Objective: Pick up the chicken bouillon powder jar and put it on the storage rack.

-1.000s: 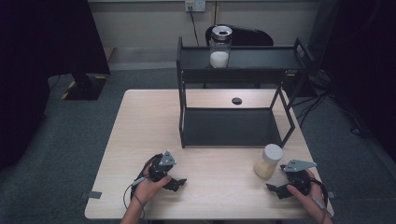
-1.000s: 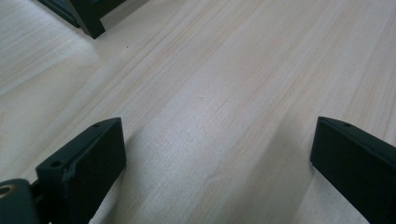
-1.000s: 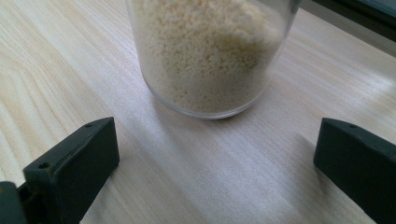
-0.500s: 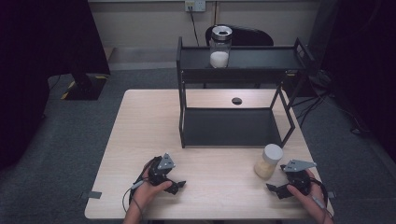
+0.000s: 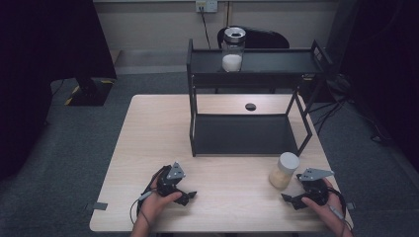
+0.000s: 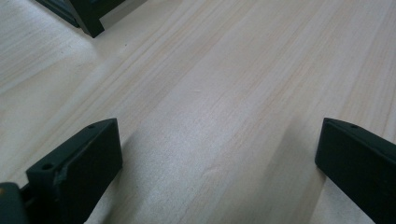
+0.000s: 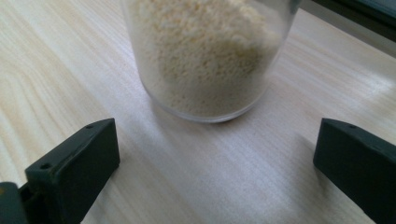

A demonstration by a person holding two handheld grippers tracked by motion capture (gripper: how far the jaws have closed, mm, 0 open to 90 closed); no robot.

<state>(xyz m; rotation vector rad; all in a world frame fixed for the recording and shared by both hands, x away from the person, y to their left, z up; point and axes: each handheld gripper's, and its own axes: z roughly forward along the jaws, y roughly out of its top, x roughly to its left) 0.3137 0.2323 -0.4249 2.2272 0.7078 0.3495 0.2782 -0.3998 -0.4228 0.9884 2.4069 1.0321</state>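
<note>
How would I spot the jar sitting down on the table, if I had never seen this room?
Start at the black metal two-tier shelf standing on the pale wooden table. Just in front of its right front leg stands a small clear jar with a white lid, holding beige grains, close to the right gripper. The other clear jar sits on the top tier, taller, with a silvery top and white contents.
</note>
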